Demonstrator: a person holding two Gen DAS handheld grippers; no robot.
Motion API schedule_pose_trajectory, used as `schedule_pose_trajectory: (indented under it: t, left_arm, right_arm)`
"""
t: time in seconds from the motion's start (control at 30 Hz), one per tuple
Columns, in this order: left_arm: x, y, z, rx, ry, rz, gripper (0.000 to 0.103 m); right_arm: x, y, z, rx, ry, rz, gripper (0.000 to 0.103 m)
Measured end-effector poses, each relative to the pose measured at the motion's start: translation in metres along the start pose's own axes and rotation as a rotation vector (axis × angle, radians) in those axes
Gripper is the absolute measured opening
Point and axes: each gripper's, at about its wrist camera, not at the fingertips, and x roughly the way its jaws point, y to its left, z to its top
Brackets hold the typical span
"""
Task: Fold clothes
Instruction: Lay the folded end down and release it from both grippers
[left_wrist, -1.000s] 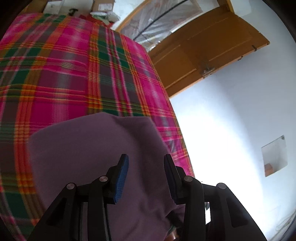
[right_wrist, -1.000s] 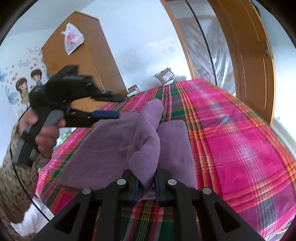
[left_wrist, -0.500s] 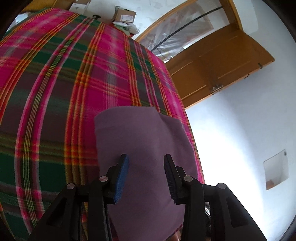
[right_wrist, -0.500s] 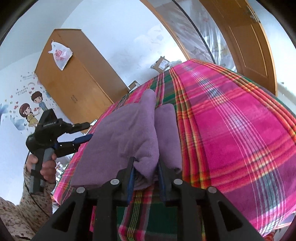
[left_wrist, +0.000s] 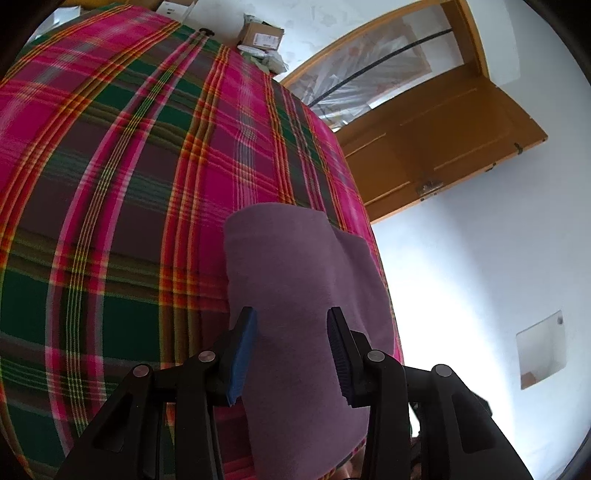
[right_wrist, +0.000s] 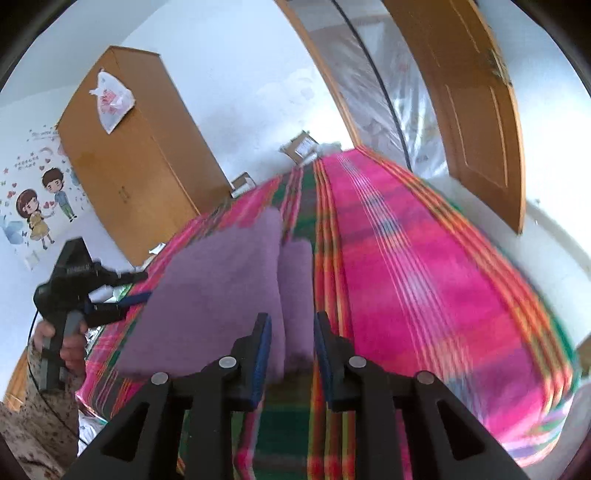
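I'm seeing a fuzzy purple garment (right_wrist: 221, 288) lying folded on the plaid blanket (right_wrist: 424, 266). My right gripper (right_wrist: 293, 354) has just been opening, gripping nothing; my left gripper (left_wrist: 291, 354) is hovering spread.

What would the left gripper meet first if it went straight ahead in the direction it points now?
Most likely the purple garment, which lies on the plaid bedcover directly ahead of the open left gripper. Depth is unclear, so the gap before contact cannot be judged.

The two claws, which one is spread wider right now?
The left claw: its blue pads stand far apart over the purple garment. The right claw gapes narrower.
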Motion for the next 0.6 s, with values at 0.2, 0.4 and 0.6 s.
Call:
schedule_pose_trajectory:
  t: [0.2, 0.4, 0.6]
  left_arm:
    - [0.010, 0.004, 0.006, -0.010, 0.010, 0.012, 0.041]
    - [0.014, 0.010, 0.011, -0.022, 0.015, 0.017, 0.041]
    - [0.021, 0.016, 0.019, -0.040, 0.025, 0.028, 0.041]
  right_arm:
    - [0.053, -0.002, 0.052, 0.006, 0.063, 0.100, 0.026]
    - [0.108, -0.001, 0.076, 0.013, 0.197, 0.186, 0.027]
    - [0.122, -0.004, 0.078, 0.009, 0.223, 0.238, 0.010]
